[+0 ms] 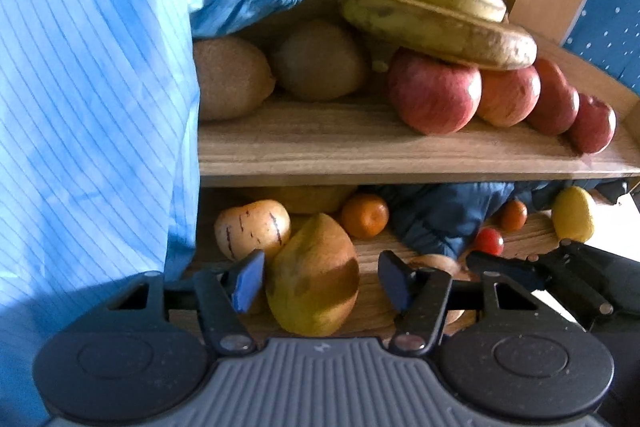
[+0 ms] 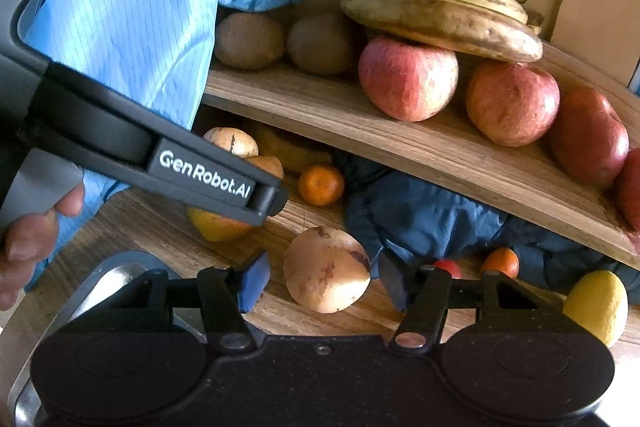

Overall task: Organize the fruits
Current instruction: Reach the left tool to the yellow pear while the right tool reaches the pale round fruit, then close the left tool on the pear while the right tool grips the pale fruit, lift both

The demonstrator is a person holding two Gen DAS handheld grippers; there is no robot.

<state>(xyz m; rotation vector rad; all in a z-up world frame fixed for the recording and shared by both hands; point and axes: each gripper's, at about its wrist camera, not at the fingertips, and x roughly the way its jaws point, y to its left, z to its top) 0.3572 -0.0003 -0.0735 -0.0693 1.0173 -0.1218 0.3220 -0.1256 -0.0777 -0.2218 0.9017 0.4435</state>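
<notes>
A yellow-green mango (image 1: 316, 279) with a red-brown patch lies on the lower wooden shelf (image 1: 372, 247). My left gripper (image 1: 322, 281) is open, with one blue pad on each side of the mango and a gap on the right. In the right wrist view my right gripper (image 2: 324, 283) is open around a round tan fruit (image 2: 326, 269) on the same shelf. The left gripper's black body (image 2: 204, 179) crosses that view and covers most of the mango (image 2: 216, 227). On the upper shelf (image 1: 360, 147) sit bananas (image 1: 432, 7), red apples (image 1: 436, 91) and kiwis (image 1: 320, 59).
The lower shelf also holds a striped pale fruit (image 1: 252, 227), tangerines (image 1: 365, 215), a small red tomato (image 1: 490, 241), a lemon (image 1: 573, 213) and a dark blue cloth (image 1: 440, 215). A light blue sleeve (image 1: 92, 87) fills the left. A hand (image 2: 28, 239) and a metal rim (image 2: 108, 273) show at lower left.
</notes>
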